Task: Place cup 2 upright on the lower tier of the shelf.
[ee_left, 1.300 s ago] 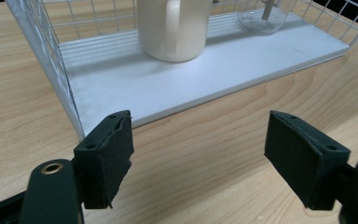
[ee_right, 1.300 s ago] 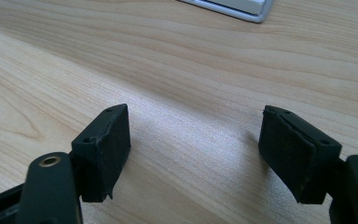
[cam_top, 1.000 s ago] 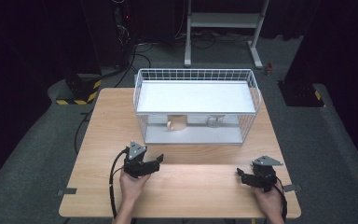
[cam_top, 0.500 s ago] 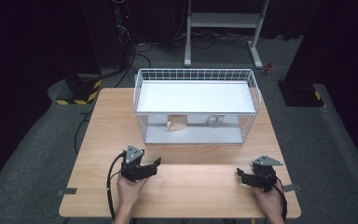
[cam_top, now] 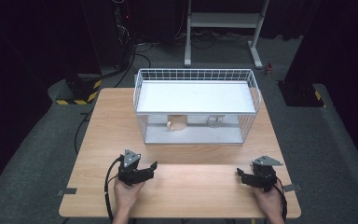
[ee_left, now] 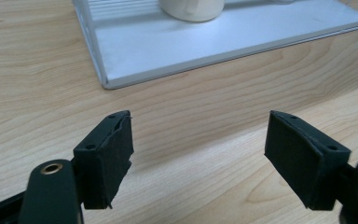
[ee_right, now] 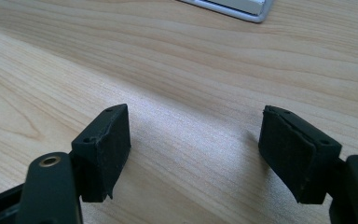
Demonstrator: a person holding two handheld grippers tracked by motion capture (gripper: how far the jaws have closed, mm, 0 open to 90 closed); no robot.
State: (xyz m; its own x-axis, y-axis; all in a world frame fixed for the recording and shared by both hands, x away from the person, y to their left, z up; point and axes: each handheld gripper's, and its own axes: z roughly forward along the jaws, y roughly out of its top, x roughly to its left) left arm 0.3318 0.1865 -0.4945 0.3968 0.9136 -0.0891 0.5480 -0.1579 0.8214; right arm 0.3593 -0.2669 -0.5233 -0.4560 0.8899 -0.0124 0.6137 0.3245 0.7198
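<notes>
Light wooden table (cam_top: 107,126) on grey carpeted floor (cam_top: 32,154), white wire rack (cam_top: 196,105) standing on its far half, a cream mug (cam_top: 177,123) on the rack's lower shelf, two hand-held grippers resting near the front edge

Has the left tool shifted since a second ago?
Yes, slightly. In the high view the left tool has eased back toward the person's edge of the table, away from the wire rack, jaws open.

I see my right gripper (ee_right: 193,154) with its black jaws spread wide, nothing between them, low over the bare wooden tabletop (ee_right: 177,70). A white tray corner (ee_right: 242,8) sits at the top edge, well apart.
</notes>
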